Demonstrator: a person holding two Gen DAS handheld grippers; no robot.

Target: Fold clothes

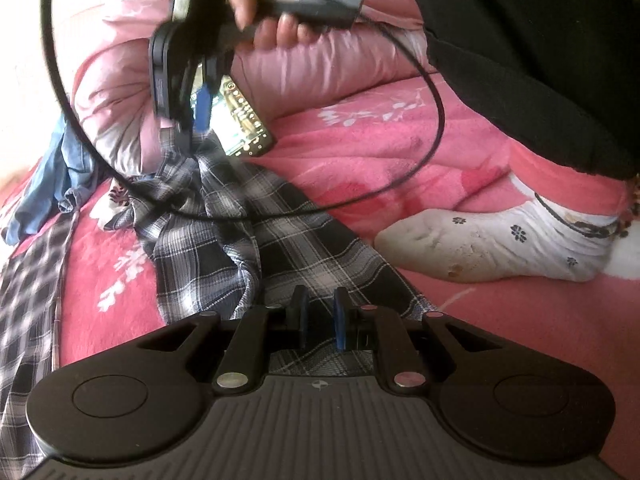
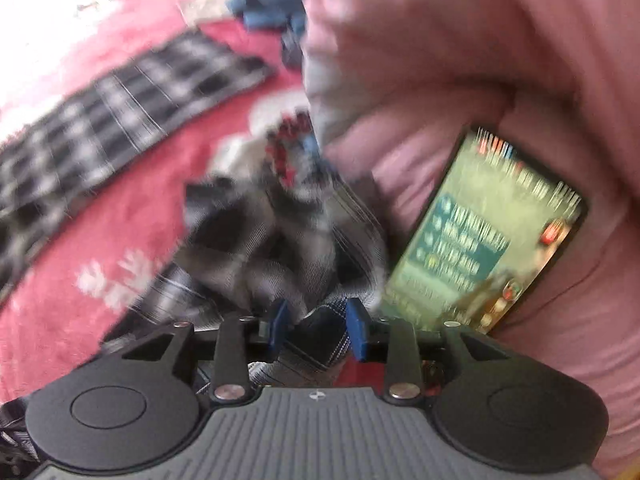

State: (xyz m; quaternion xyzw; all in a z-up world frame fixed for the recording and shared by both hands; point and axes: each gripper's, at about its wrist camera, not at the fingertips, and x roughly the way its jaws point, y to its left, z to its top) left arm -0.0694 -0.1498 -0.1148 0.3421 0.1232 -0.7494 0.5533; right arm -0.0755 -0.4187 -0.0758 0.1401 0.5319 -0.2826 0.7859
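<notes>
I am working the gathering step: the plaid shirt (image 1: pixel 240 232) is lying crumpled on the pink bed (image 1: pixel 400 152), one end bunched beside the pillow (image 1: pixel 120 92) and phone (image 2: pixel 488 240). My left hand-held gripper (image 1: pixel 320 314) is hovering low over the plaid, jaws nearly together; I cannot tell whether cloth is pinched. My right hand-held gripper (image 2: pixel 320 324) is standing apart with plaid fabric between its pads, not visibly clamped. Next, I judge, a firm pinch and spreading flat. Motion blur is smearing the right view; a cable (image 1: pixel 400 168) is crossing the shirt.
</notes>
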